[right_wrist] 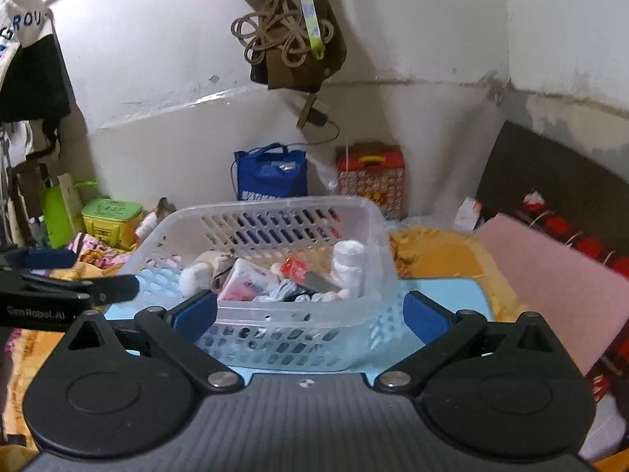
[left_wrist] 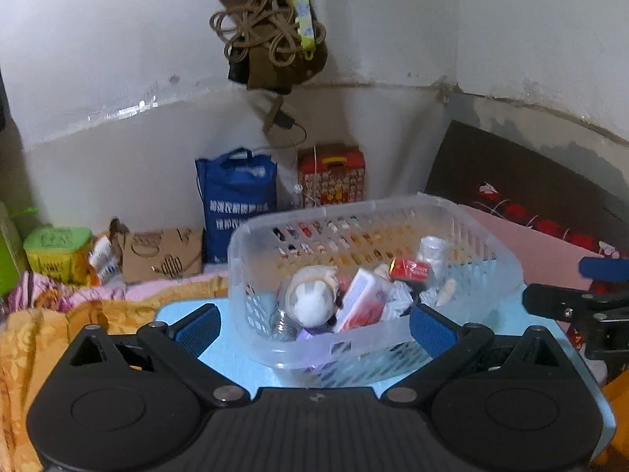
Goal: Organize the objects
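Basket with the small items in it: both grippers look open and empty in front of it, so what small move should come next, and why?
Probably back both grippers away. The clear basket already holds the plush toy, tissue pack, red packet and white bottle, and nothing loose shows on the blue board around it. The left gripper and right gripper are open, gripping nothing.

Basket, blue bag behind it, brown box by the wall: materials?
Basket: translucent plastic, semi-glossy; contents show through the slotted, moulded walls.
Blue bag: likely non-woven fabric, matte; soft creases, floppy handles, printed white text.
Brown box: cardboard, matte; torn, bent top edge, cut-out pattern in its front face.
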Available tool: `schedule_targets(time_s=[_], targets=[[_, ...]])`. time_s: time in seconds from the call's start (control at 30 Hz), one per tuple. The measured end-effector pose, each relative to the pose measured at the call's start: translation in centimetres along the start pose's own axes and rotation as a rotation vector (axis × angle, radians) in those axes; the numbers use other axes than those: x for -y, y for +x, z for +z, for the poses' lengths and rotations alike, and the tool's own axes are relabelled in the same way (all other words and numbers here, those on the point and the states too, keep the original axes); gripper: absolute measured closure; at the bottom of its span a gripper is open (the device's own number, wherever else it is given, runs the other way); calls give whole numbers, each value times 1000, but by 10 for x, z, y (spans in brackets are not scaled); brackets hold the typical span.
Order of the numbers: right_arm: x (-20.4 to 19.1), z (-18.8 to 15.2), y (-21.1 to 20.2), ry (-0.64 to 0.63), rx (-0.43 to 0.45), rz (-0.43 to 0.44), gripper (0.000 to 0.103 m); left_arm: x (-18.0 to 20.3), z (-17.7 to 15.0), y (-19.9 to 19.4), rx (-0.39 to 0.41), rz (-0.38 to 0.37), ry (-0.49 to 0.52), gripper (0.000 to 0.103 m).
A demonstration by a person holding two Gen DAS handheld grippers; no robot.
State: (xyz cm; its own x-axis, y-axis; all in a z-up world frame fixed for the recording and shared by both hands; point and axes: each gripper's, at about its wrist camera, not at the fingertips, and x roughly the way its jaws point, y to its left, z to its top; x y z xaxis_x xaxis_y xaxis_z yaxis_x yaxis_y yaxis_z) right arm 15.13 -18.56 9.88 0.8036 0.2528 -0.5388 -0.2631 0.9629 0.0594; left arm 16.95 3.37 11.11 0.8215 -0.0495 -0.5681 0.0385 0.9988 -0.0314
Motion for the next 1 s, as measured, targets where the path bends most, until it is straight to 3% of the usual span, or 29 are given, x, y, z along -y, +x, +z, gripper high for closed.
schedule_targets(time_s=[0.23,1.0], targets=[[1,-6,24,30,-53,-25,0,-5,-4,9,-10,22,-14,0],[0,-8,16,-7,-45,-31,0,5,-6,9,32,85,-10,0]])
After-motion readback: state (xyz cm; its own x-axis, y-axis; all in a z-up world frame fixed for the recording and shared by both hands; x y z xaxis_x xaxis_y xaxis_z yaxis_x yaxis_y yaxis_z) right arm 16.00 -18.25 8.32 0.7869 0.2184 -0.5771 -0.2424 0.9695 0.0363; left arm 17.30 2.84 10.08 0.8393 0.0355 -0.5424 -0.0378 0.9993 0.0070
